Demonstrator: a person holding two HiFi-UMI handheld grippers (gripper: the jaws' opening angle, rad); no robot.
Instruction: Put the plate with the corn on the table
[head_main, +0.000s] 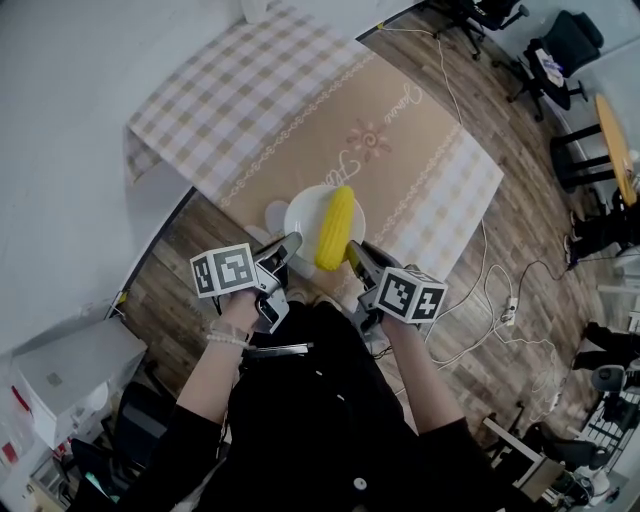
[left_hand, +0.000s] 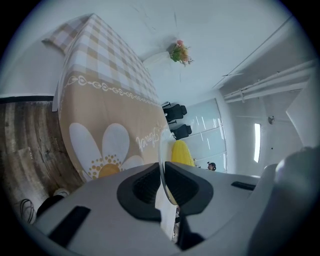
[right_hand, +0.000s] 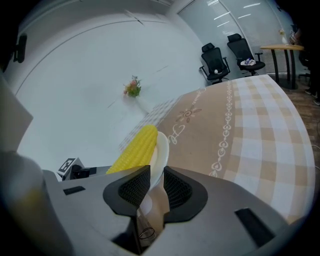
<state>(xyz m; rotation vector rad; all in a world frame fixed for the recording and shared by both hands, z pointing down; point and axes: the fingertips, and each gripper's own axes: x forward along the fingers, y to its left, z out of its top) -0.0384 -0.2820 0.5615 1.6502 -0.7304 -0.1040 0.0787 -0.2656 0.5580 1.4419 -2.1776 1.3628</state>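
A white plate carries a yellow corn cob and hangs over the near edge of the table, which has a beige checked cloth. My left gripper is shut on the plate's left rim, and my right gripper is shut on its right rim. In the left gripper view the plate rim runs edge-on between the pads of the left gripper, with the corn behind. In the right gripper view the plate sits in the right gripper, the corn to its left.
The cloth has a daisy print near its edge. Wooden floor surrounds the table. Cables and a power strip lie at the right, office chairs stand at the back right, and a white box is at the left.
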